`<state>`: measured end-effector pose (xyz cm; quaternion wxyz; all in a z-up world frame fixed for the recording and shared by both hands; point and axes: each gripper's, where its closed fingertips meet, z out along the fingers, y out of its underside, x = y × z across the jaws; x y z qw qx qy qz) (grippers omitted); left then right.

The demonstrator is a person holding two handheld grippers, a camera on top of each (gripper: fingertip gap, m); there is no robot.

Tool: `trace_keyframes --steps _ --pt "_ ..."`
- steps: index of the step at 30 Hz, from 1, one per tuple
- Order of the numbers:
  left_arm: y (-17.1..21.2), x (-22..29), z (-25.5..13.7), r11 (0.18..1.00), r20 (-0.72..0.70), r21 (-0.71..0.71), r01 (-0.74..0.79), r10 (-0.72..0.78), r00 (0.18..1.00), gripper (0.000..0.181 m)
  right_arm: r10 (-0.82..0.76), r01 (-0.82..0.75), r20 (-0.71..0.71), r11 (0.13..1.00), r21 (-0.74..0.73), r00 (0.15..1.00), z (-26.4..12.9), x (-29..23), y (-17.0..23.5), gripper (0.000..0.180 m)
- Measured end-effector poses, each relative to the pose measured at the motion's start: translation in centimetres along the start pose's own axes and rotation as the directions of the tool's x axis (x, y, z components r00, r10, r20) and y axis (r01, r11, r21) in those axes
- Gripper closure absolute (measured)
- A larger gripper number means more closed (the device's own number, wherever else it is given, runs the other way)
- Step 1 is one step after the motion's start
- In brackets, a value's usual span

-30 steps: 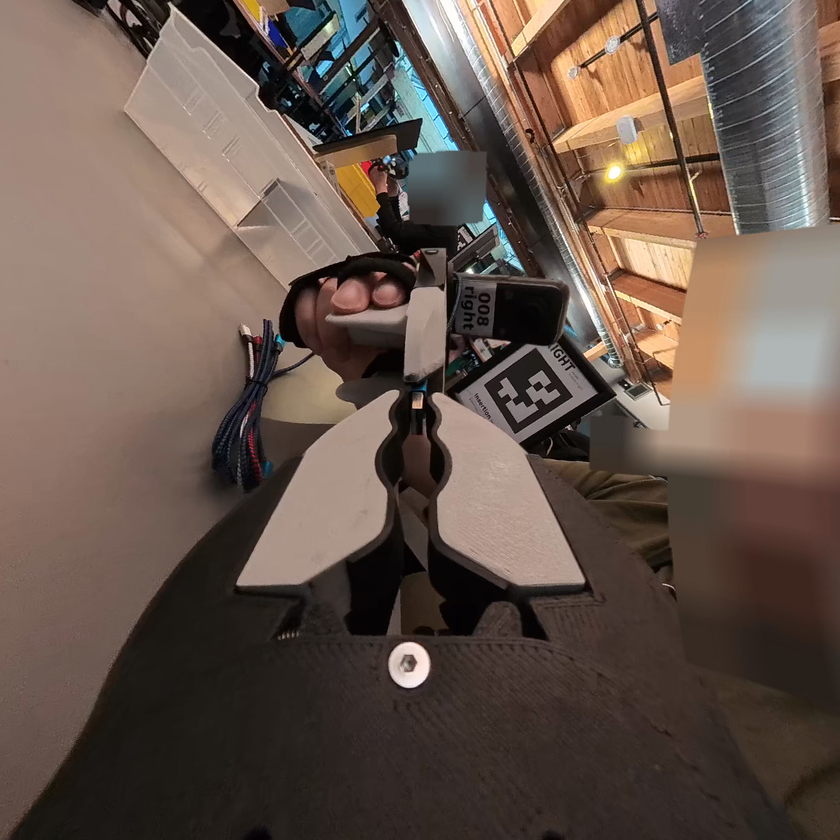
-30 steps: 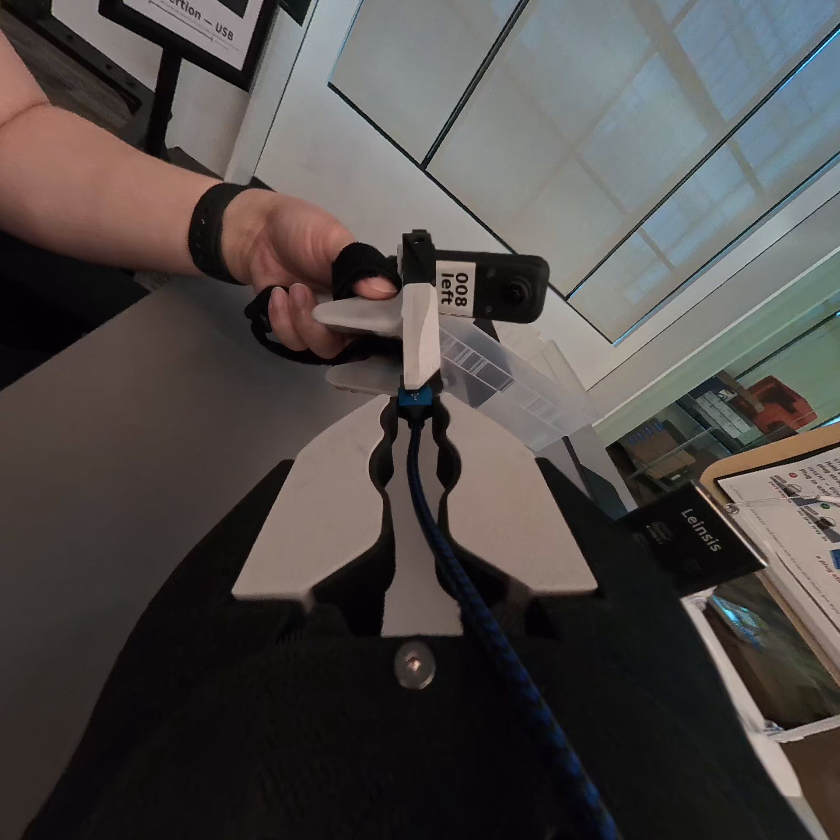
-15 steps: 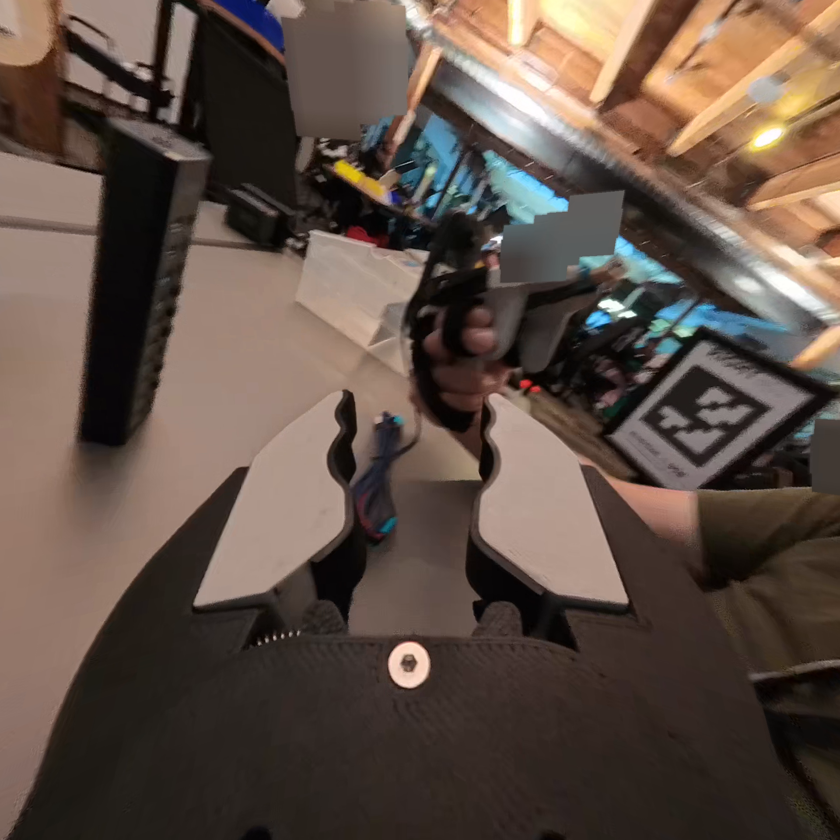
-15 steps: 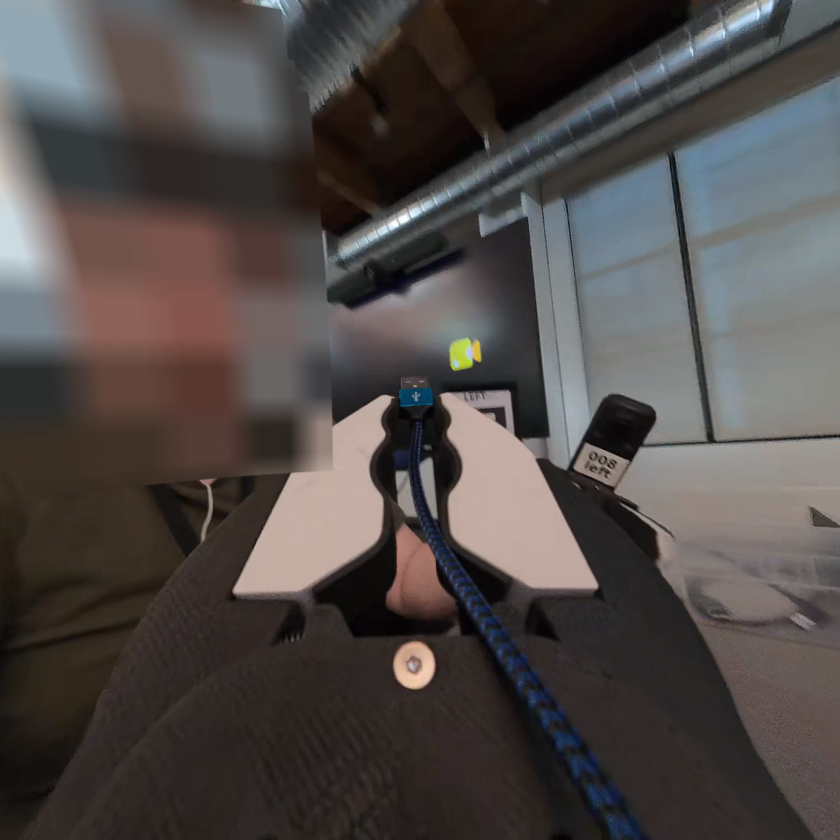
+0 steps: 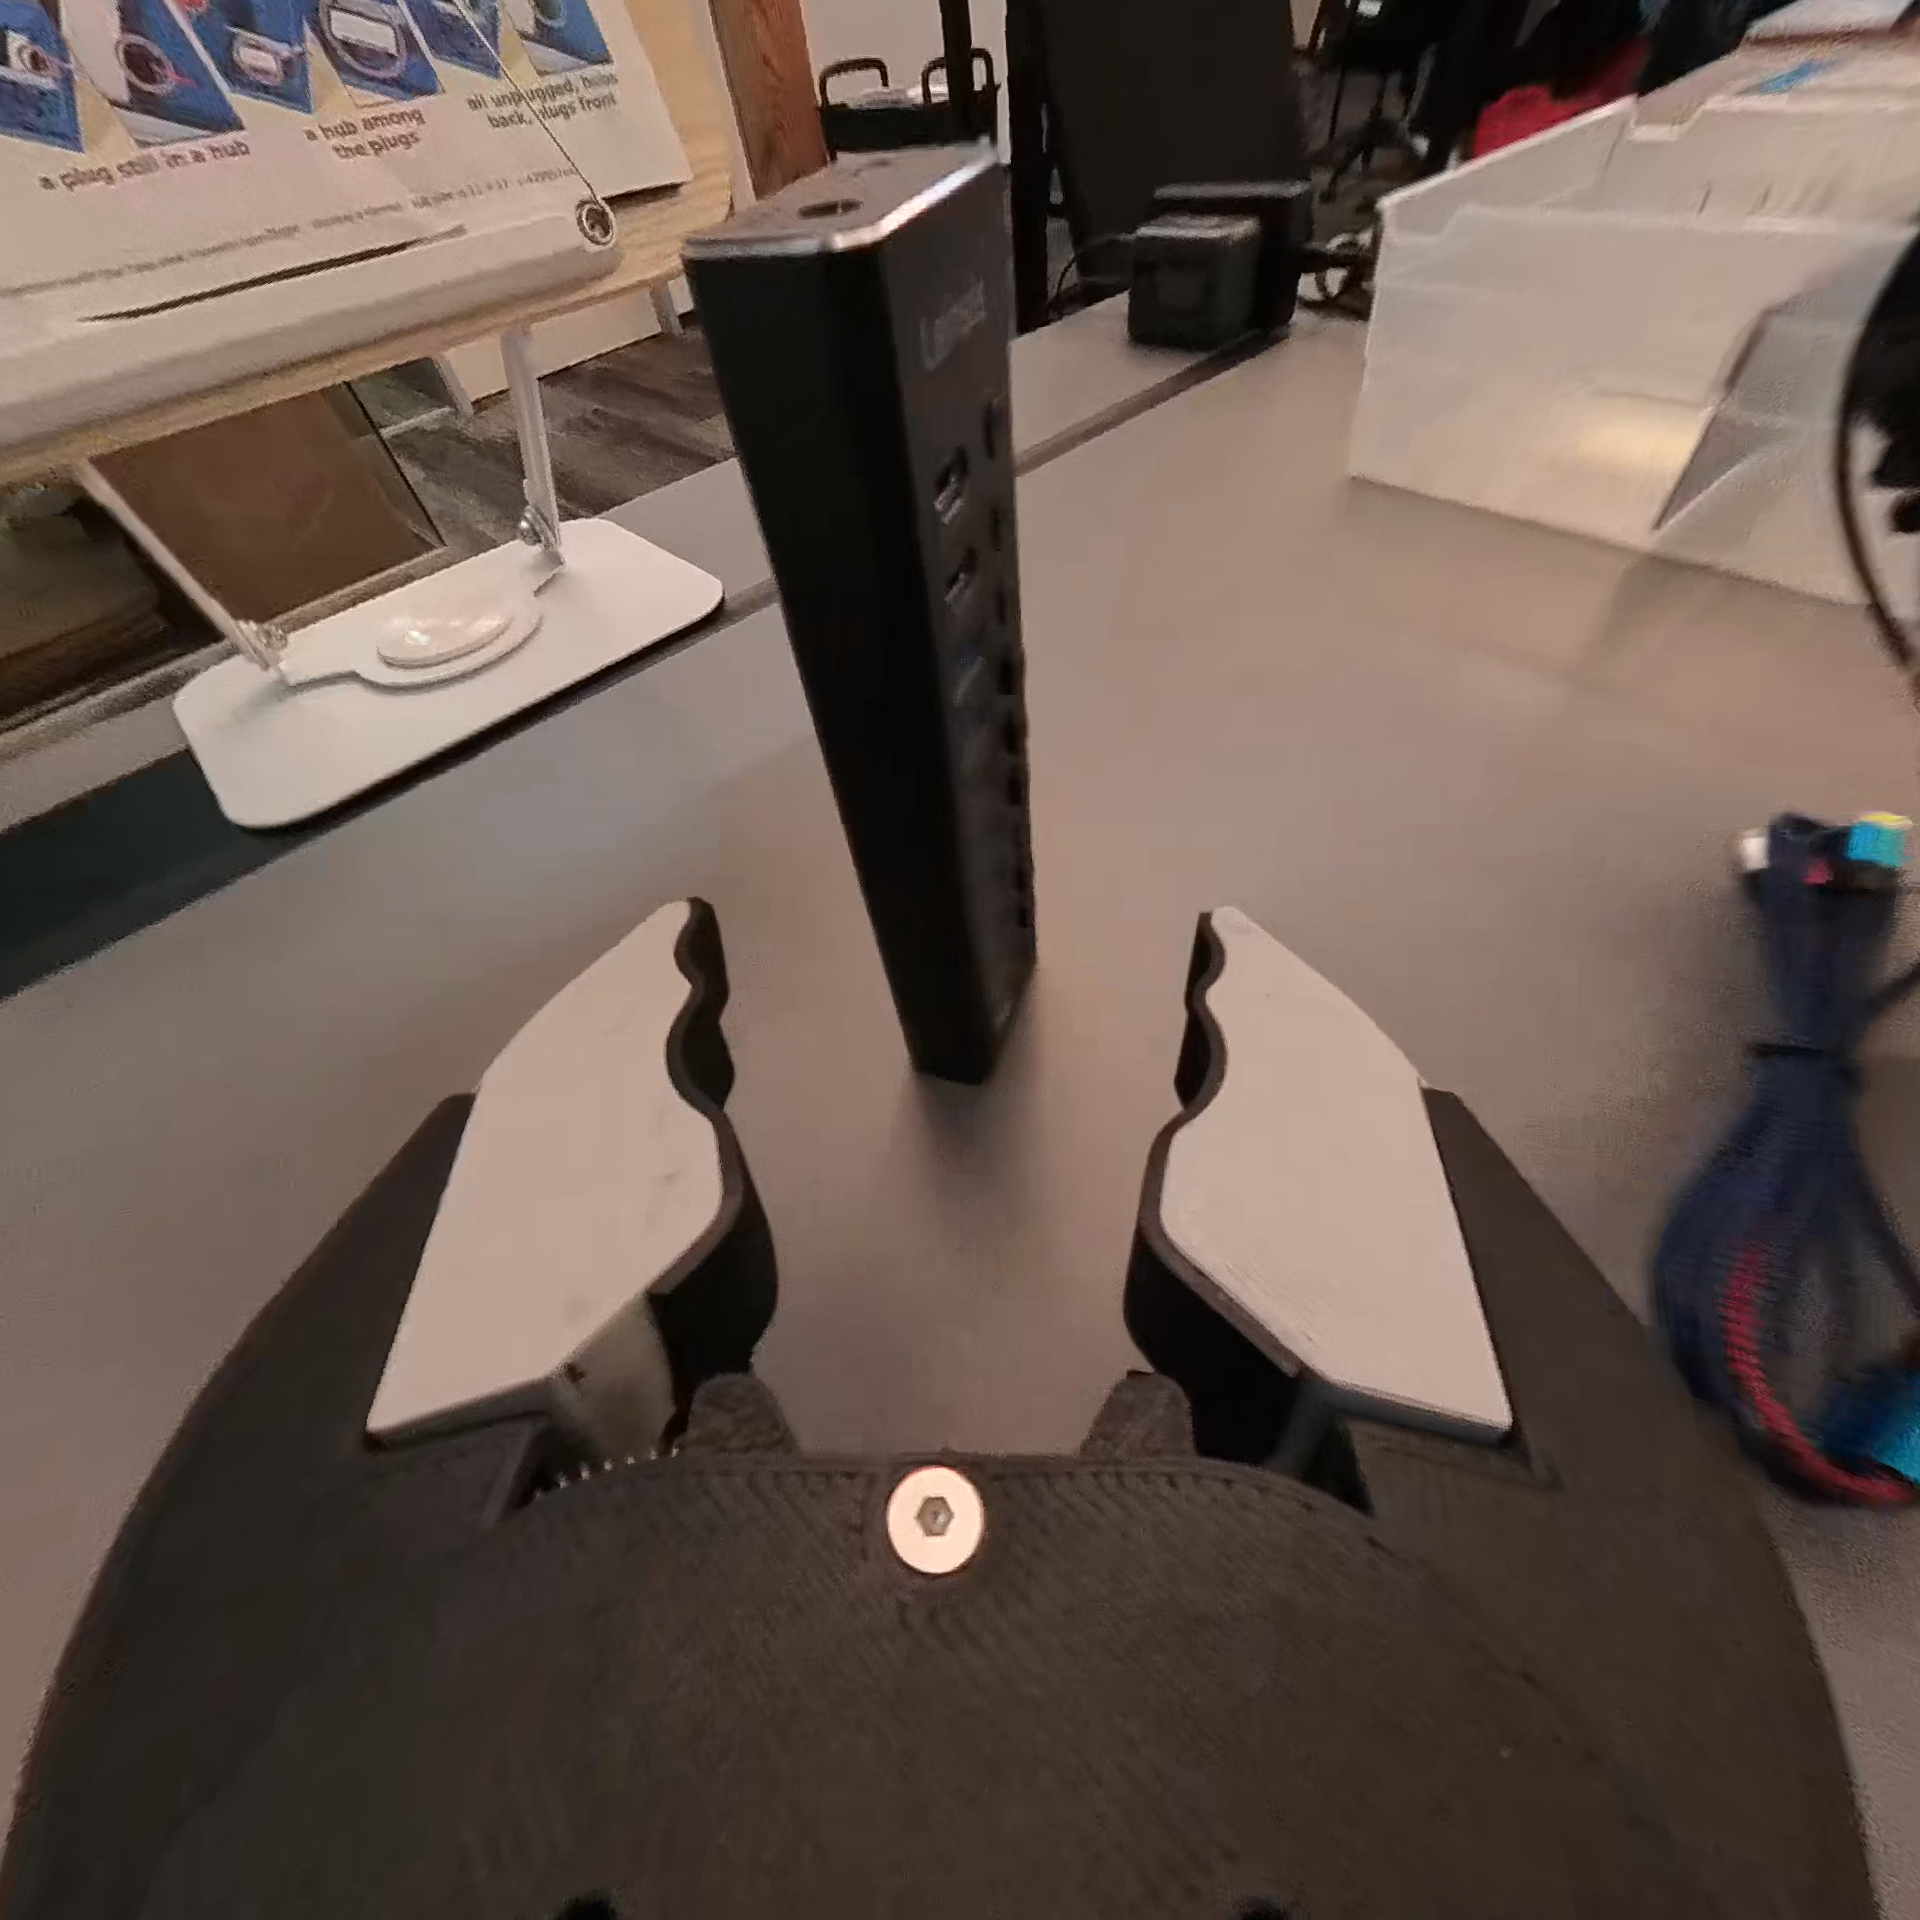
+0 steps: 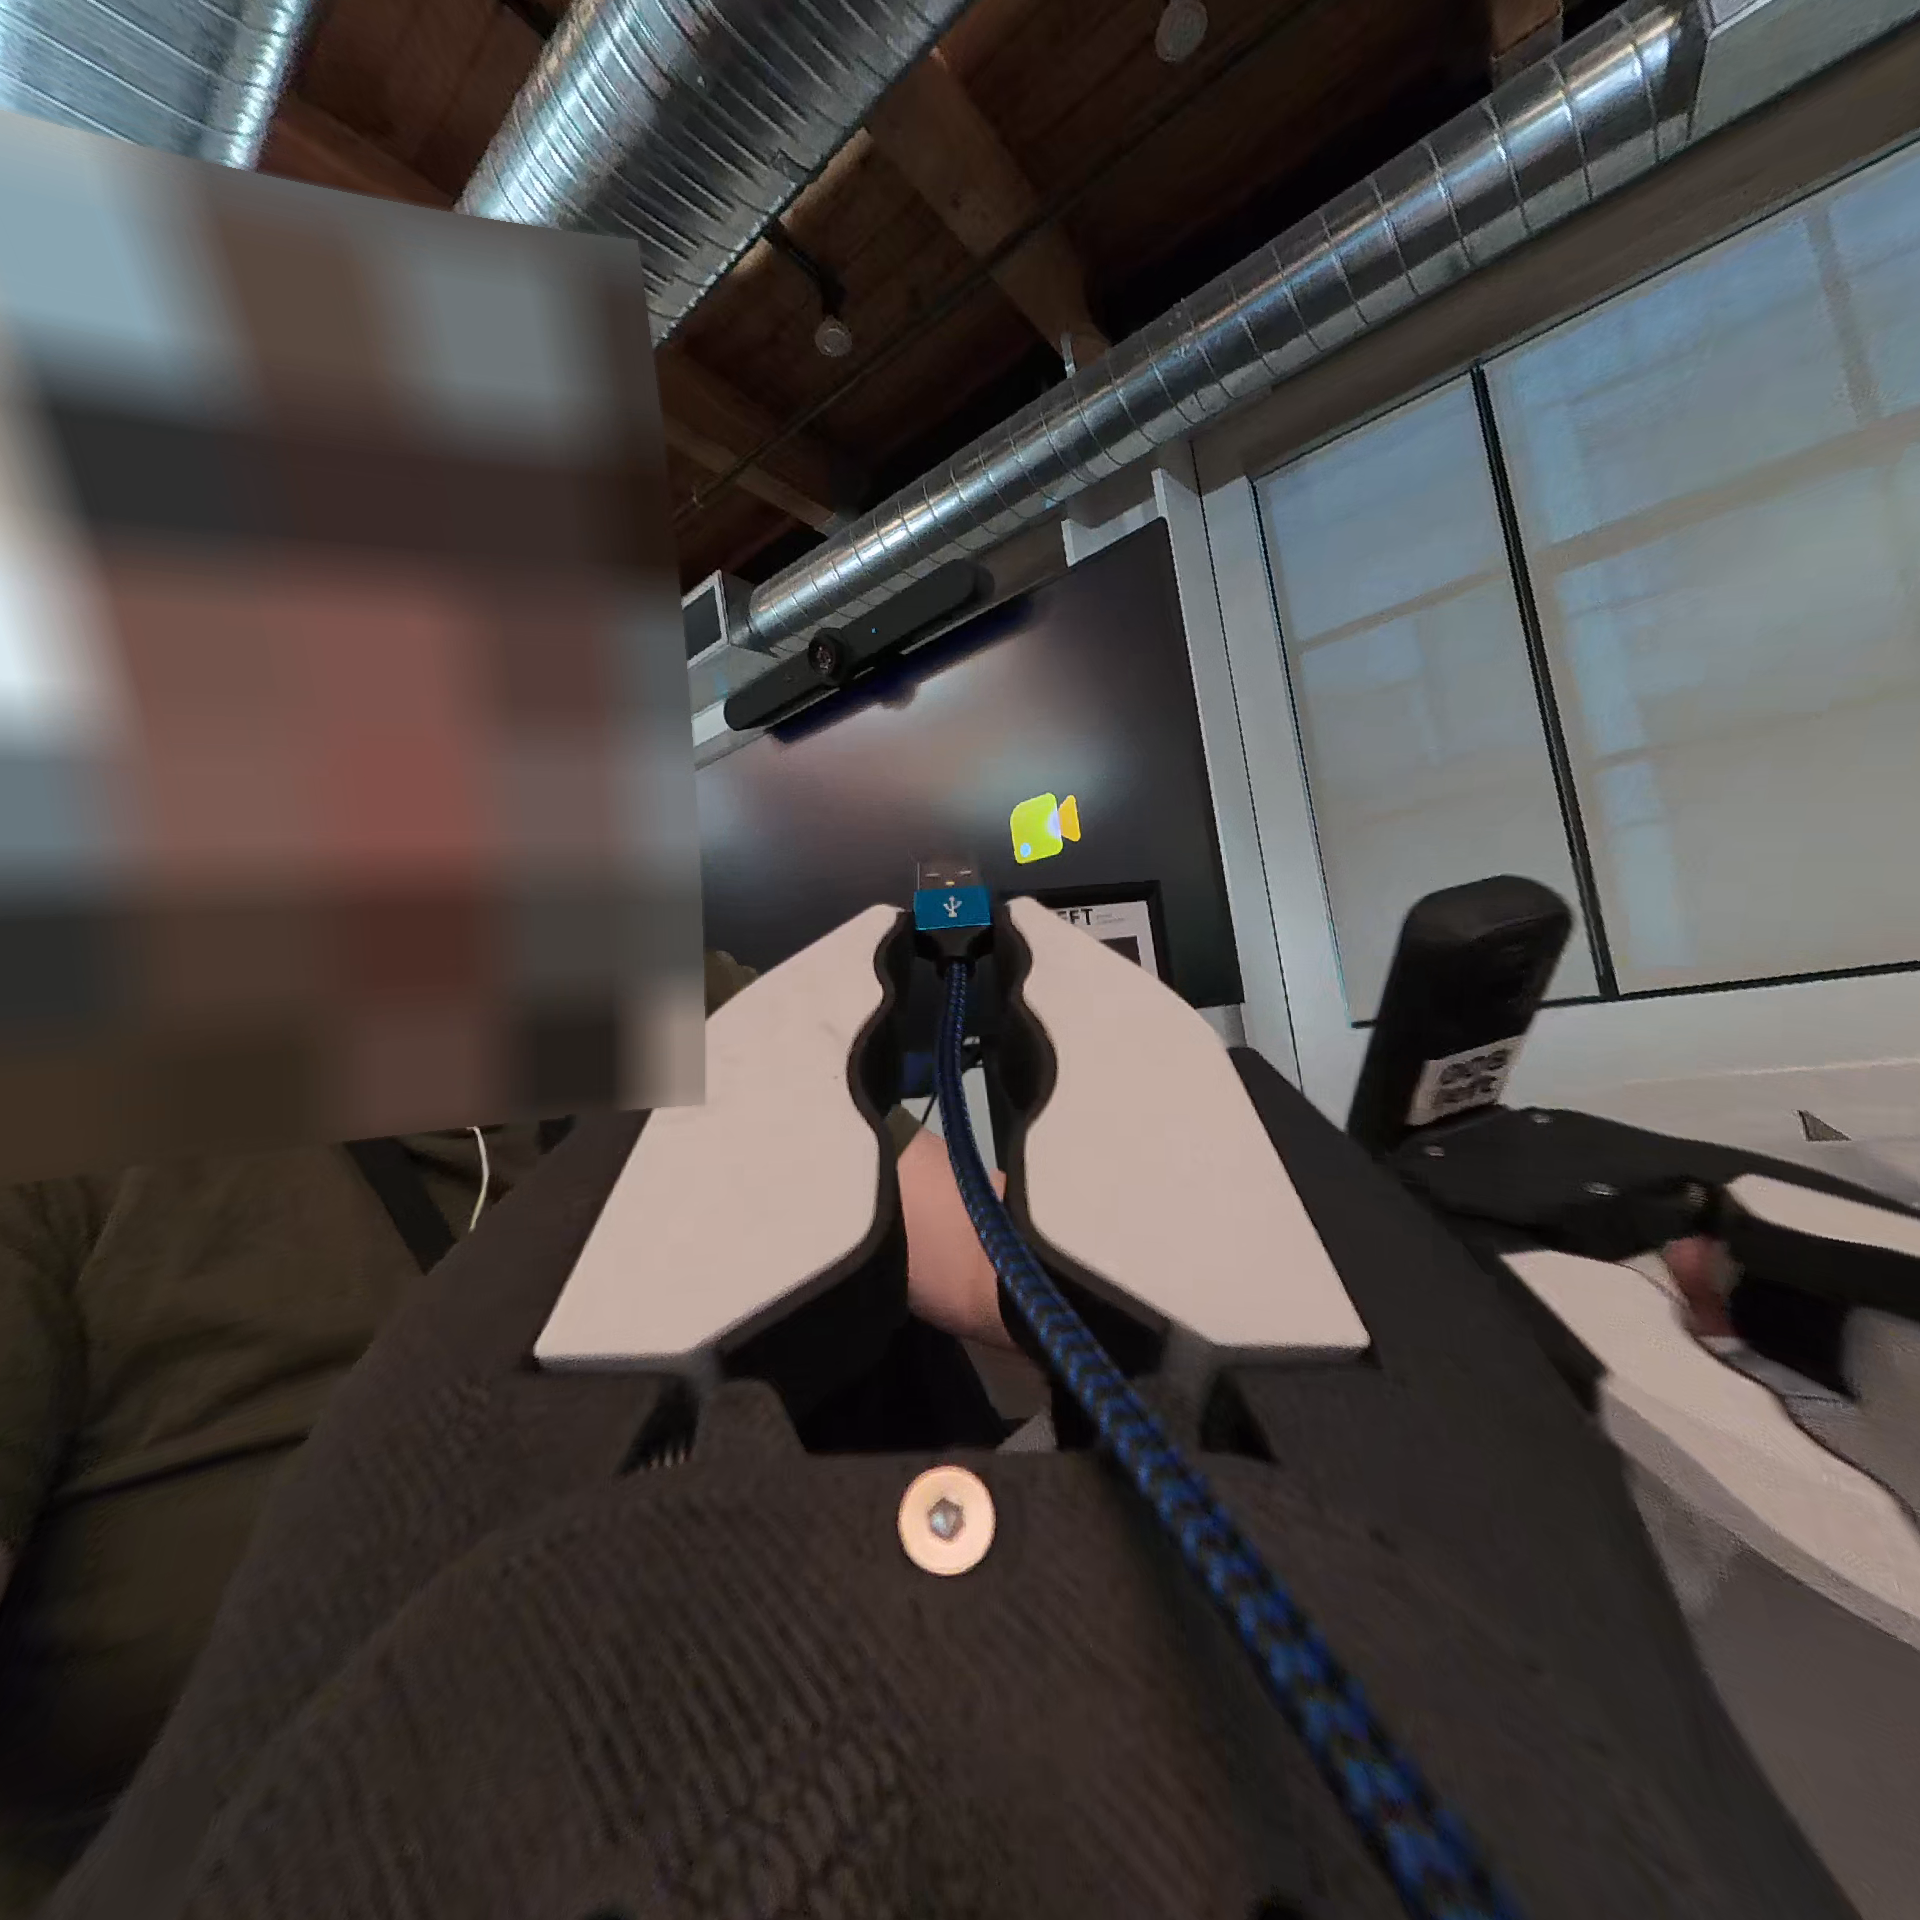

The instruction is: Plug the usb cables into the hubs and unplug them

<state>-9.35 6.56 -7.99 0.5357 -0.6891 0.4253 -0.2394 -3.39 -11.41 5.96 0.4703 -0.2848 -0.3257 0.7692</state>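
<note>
The black hub point(image 5: 902, 582) stood upright on end on the grey tabletop point(image 5: 1351, 727), its column of ports facing right in the left wrist view. Its foot sat just ahead of the left gripper point(image 5: 951, 971), in line with the gap between the two fingers point(image 5: 582, 1174), which were spread wide and held nothing. To the right, a bundle of blue and red braided cables point(image 5: 1787, 1226) lay on the tabletop, well apart from the hub, with blue plugs at its ends. Farther back stood a clear plastic bin point(image 5: 1621, 312), and to the left a white stand point(image 5: 436, 665) carrying an instruction sheet.

The right gripper point(image 6: 951, 914) was raised off the tabletop and pointed toward a dark screen point(image 6: 997, 790) and ceiling ducts point(image 6: 1143, 416). Its fingers were closed on the blue plug point(image 6: 951, 906) of a blue braided cable point(image 6: 1091, 1382); the metal tip stuck out beyond the fingertips, and the cord ran back over the gripper body. The left gripper showed blurred at the right edge of that view.
</note>
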Motion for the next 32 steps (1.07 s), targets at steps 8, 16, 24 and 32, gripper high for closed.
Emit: trace_keyframes --steps 8,16,24,32 --pt "0.0 0.2 4.5 0.999 -0.206 -0.012 -0.037 0.034 0.978 0.116 0.006 -0.006 -0.052 1.0 -0.011 0.999 -0.5 0.8 0.1 0.166" --pt "2.7 1.0 6.0 0.973 -0.265 -0.206 -0.108 0.051 0.963 0.129 0.003 -0.003 -0.083 1.0 -0.008 0.997 -1.4 1.2 -0.4 0.166" --pt "2.8 1.0 6.2 0.971 -0.286 -0.232 -0.063 -0.006 0.958 0.152 0.003 -0.005 -0.122 1.0 -0.013 0.993 -1.8 1.9 -0.2 0.166" --pt "-1.9 1.2 4.7 0.972 -0.359 -0.152 0.181 -0.225 0.906 0.152 0.032 -0.019 -0.216 0.998 0.062 0.976 -2.6 3.4 -1.2 0.166"
